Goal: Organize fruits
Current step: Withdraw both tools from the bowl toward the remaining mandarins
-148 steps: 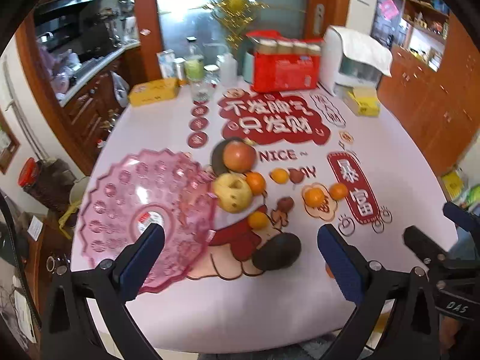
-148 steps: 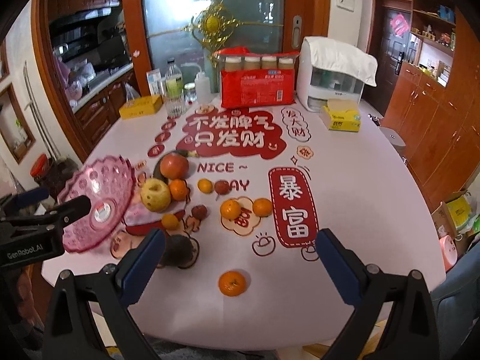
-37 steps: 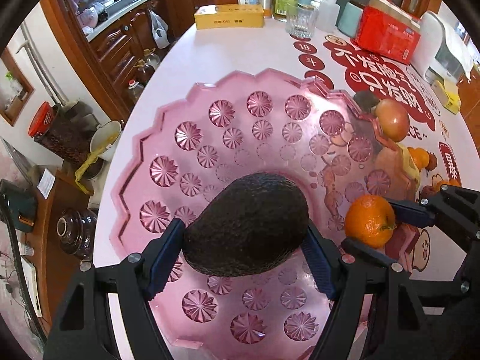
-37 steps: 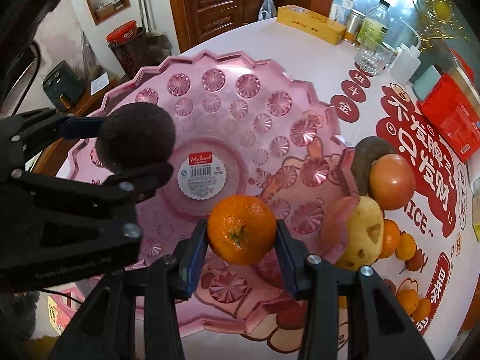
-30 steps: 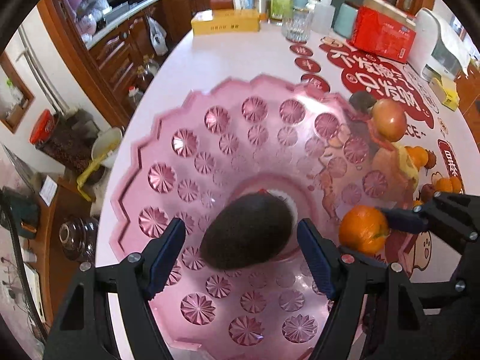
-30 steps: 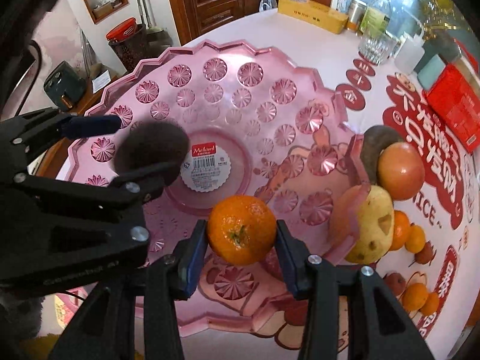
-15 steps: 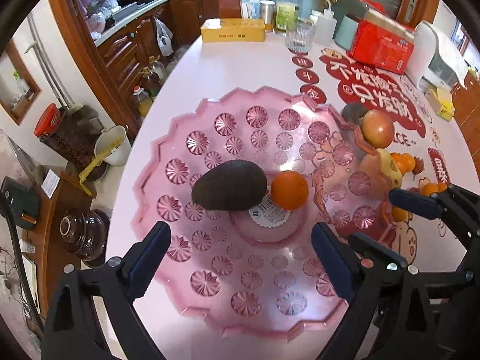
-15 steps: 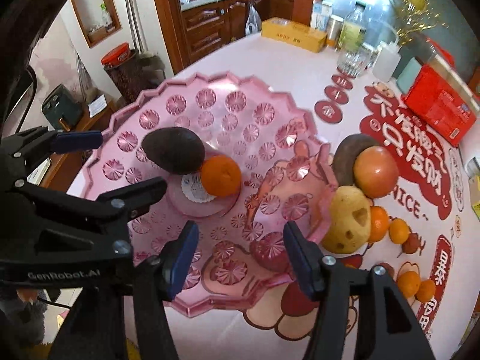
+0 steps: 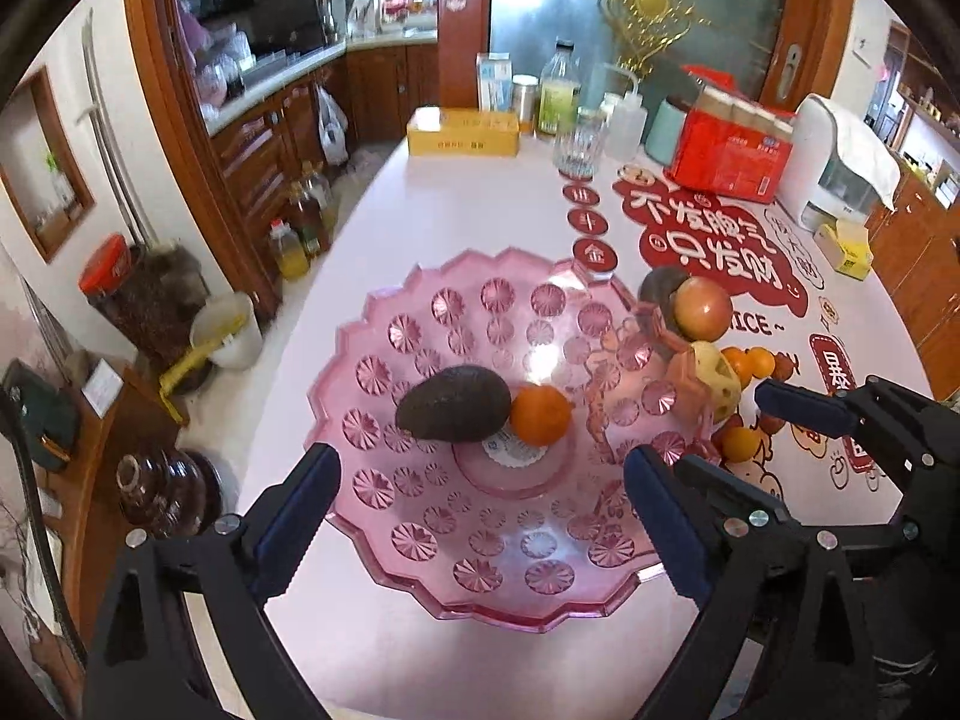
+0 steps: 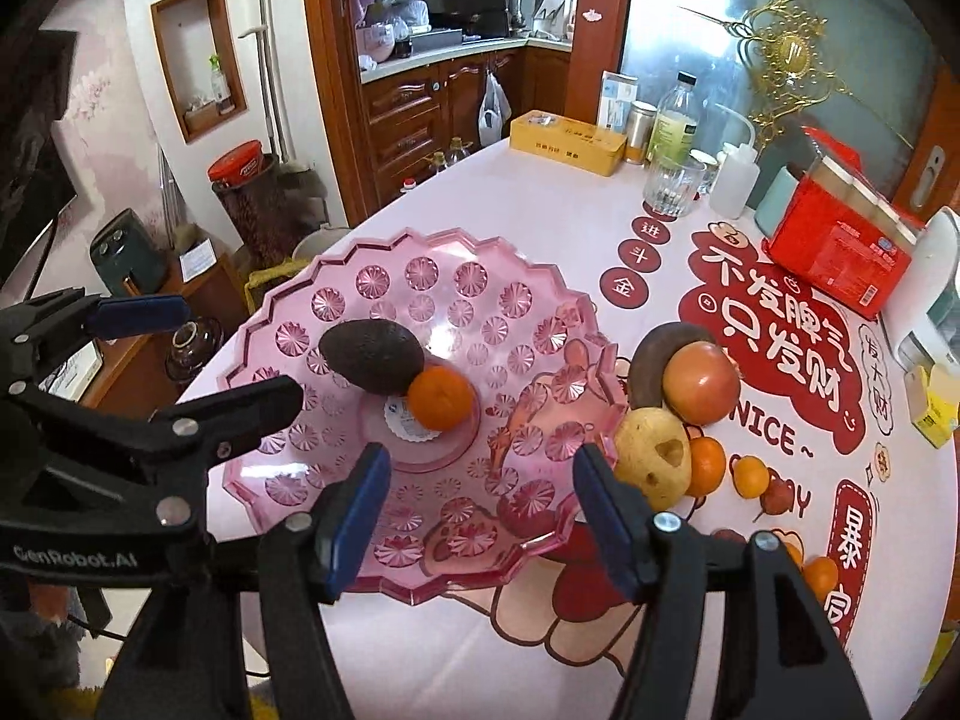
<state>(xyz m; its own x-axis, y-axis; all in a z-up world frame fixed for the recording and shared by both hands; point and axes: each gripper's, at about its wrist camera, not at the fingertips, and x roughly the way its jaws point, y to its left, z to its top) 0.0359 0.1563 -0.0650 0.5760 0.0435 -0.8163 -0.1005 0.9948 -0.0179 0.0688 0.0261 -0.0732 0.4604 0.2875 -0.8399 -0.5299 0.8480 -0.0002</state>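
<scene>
Both claws, the left [image 9: 480,516] and the right [image 10: 486,510], stood spread and empty above the near rim of the pink bowl [image 9: 480,600], where a second before the left had pinched the avocado [image 9: 453,403] and the right the orange [image 9: 541,414]. Those two fruits now lay touching at the bowl's centre, the avocado left of the orange. Right of the bowl on the table [image 9: 456,210] sat one apple [image 10: 701,383], one pear [image 10: 653,457], a second dark fruit [image 10: 657,348] and several small oranges [image 10: 751,476], too overlapped to count.
</scene>
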